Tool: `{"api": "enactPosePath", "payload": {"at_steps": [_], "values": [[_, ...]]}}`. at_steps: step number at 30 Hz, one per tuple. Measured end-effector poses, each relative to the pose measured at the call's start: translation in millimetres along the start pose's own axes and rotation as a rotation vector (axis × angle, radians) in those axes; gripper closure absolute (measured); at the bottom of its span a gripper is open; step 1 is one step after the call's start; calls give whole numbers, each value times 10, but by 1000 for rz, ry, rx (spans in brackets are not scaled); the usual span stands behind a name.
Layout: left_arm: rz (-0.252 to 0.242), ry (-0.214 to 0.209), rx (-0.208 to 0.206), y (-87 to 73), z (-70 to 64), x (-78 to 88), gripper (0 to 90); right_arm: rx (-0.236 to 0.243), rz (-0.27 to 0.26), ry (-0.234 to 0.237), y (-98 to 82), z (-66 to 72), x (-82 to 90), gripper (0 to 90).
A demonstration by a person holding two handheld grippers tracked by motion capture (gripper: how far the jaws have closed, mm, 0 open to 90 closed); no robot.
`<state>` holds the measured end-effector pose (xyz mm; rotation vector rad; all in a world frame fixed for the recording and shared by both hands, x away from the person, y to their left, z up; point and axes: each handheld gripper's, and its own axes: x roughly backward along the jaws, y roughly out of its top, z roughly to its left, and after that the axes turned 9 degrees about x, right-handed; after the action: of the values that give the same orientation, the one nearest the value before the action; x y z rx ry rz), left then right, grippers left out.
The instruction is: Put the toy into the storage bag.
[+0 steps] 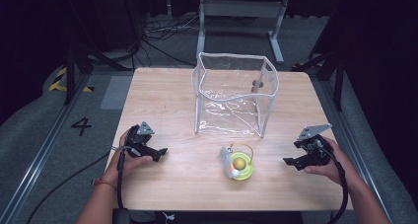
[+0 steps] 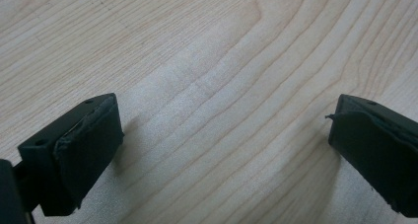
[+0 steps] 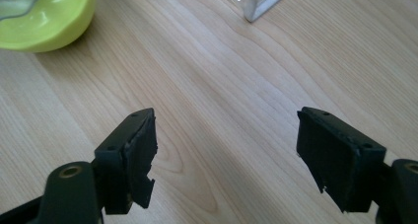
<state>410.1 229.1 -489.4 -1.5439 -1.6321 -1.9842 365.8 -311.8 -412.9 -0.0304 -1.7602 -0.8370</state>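
Note:
On the wooden table [image 1: 162,95] lies a lime-green round toy [image 1: 240,167] with a yellow ball in its middle and a pale handle at its left. Behind it stands a clear plastic bag [image 1: 234,93] with white edging, open at the top. My left gripper [image 1: 160,154] rests low at the table's left front, open, its jaws wide apart over bare wood [image 2: 224,130]. At the right front, my right gripper [image 1: 291,162] points left toward the toy, open with nothing between its jaws [image 3: 226,145]. The toy's green rim [image 3: 49,17] and a bag corner [image 3: 256,2] lie beyond them.
Bare wood separates each gripper from the toy. Black cables trail from both grippers off the table's front edge. Beyond the table's far edge are a grey floor, cables and a white metal frame [image 1: 241,12].

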Motion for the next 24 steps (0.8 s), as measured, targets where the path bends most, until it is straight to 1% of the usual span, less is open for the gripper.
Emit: {"api": "enactPosePath", "payload": {"at_steps": [1,3,5,7,9,13,14,15,16,18,19,20,24], "values": [[-1,2,0,0,-1,0,3,13,0,2,24,10,3,239],[0,1,2,-1,-2,0,3,19,-4,19,76,30,7,242],[0,1,1,-1,-2,1,3,47,-4,22,138,60,7,243],[0,1,1,-1,-2,1,3,67,-2,40,200,89,11,259],[0,1,1,-1,-2,1,3,85,1,46,264,117,11,255],[-1,2,2,-1,-2,0,3,121,-6,101,403,174,33,235],[-1,2,2,-1,-2,0,4,121,-6,101,403,174,33,235],[-1,2,2,-1,-3,1,4,127,-5,113,440,193,37,225],[-1,2,2,-1,-3,1,4,149,0,140,521,239,41,227],[-1,2,2,-1,-3,1,4,157,4,140,549,258,42,226],[-1,3,2,-1,-3,1,4,176,7,138,595,283,46,225],[-1,3,2,-1,-3,1,4,185,8,148,634,306,51,232],[-2,4,1,-2,-3,0,4,227,6,155,787,390,73,250]]}}
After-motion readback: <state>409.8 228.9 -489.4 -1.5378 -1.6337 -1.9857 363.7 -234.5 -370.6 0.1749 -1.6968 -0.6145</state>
